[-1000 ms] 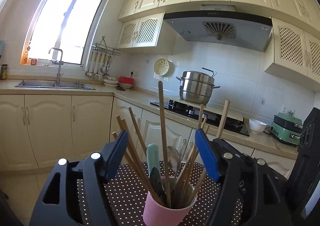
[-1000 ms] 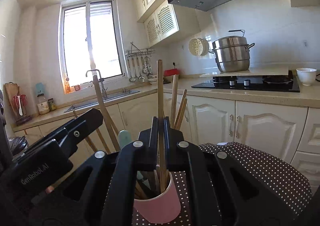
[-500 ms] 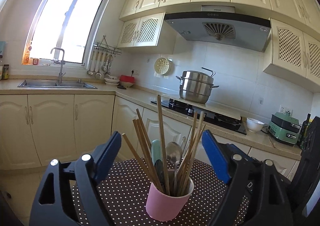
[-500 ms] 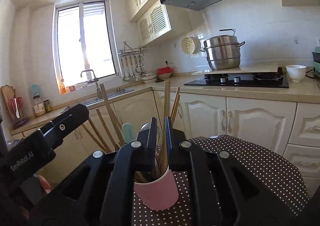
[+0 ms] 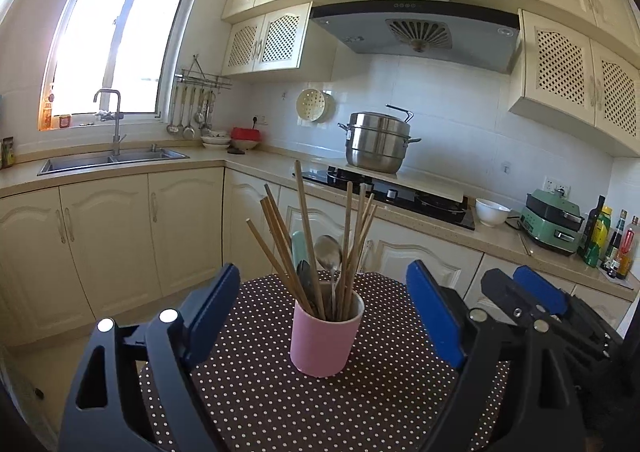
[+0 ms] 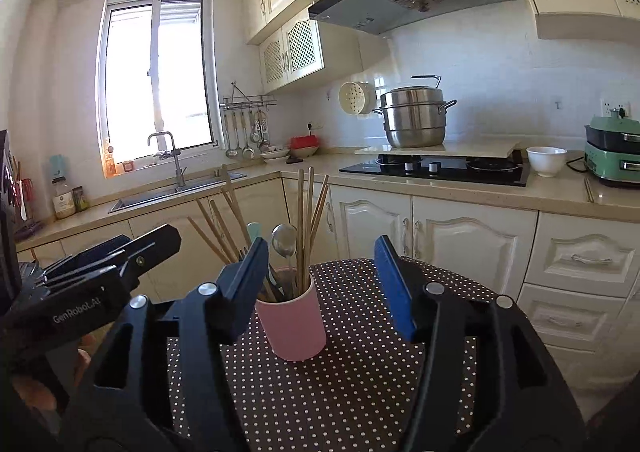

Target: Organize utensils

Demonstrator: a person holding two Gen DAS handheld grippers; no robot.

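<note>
A pink cup (image 5: 325, 336) stands on a round table with a brown polka-dot cloth (image 5: 260, 392). It holds several wooden chopsticks (image 5: 306, 236), a metal spoon (image 5: 329, 250) and a pale green utensil. The cup also shows in the right wrist view (image 6: 294, 326). My left gripper (image 5: 324, 292) is open and empty, its blue pads either side of the cup and nearer to me. My right gripper (image 6: 320, 276) is open and empty, just short of the cup. The right gripper shows at the right in the left wrist view (image 5: 536, 304).
Cream cabinets and a counter run behind the table, with a sink (image 5: 112, 160), a black hob (image 5: 392, 194) carrying a steel steamer pot (image 5: 378, 142), a white bowl (image 5: 491, 212) and a green appliance (image 5: 554, 220). Ladles hang on a wall rail (image 5: 192, 112).
My right gripper was shut on a chopstick in the cup; it has let go and opened. Both grippers have drawn back from the cup, which stands farther off.
</note>
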